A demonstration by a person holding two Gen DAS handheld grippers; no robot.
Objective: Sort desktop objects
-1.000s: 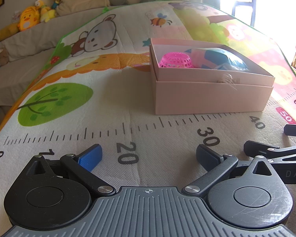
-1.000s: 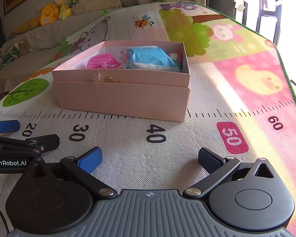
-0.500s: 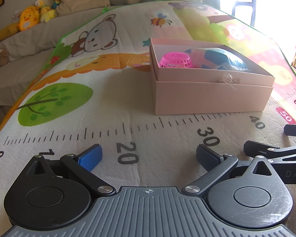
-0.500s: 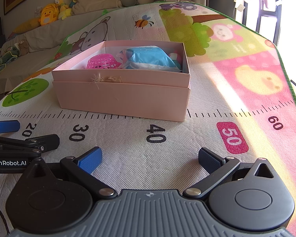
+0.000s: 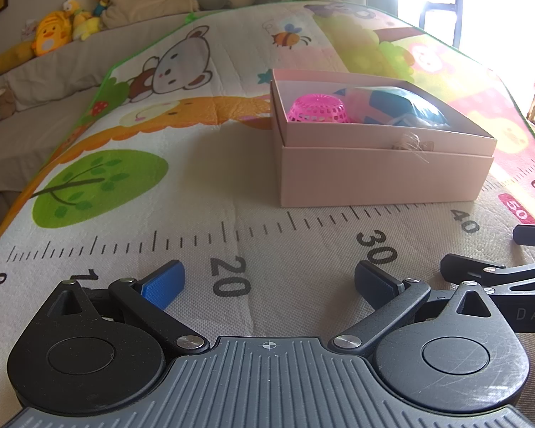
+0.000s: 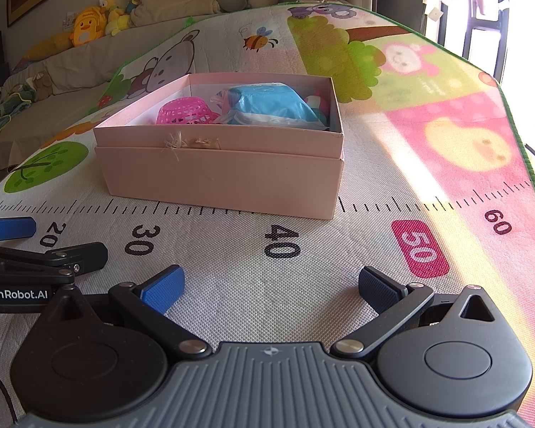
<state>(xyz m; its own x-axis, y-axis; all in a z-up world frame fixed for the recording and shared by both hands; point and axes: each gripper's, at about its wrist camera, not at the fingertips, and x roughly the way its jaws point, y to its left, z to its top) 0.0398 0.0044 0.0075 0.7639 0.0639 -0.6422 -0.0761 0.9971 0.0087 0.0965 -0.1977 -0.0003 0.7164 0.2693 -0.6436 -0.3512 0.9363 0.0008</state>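
A pink cardboard box [image 5: 381,174] [image 6: 221,174] stands on the cartoon play mat. Inside it lie a pink mesh basket [image 5: 317,108] [image 6: 185,112], upside down, and a blue plastic packet [image 5: 399,107] [image 6: 271,103]. My left gripper [image 5: 267,281] is open and empty, low over the mat near the 20 mark, short of the box. My right gripper [image 6: 271,285] is open and empty near the 40 mark, in front of the box. Each gripper shows at the edge of the other's view: the right one [image 5: 499,249], the left one [image 6: 35,246].
The play mat [image 6: 410,135] with a printed ruler covers the surface. A grey sofa [image 5: 35,82] with plush toys [image 6: 85,25] and cushions runs along the back left. Bright window light falls at the right.
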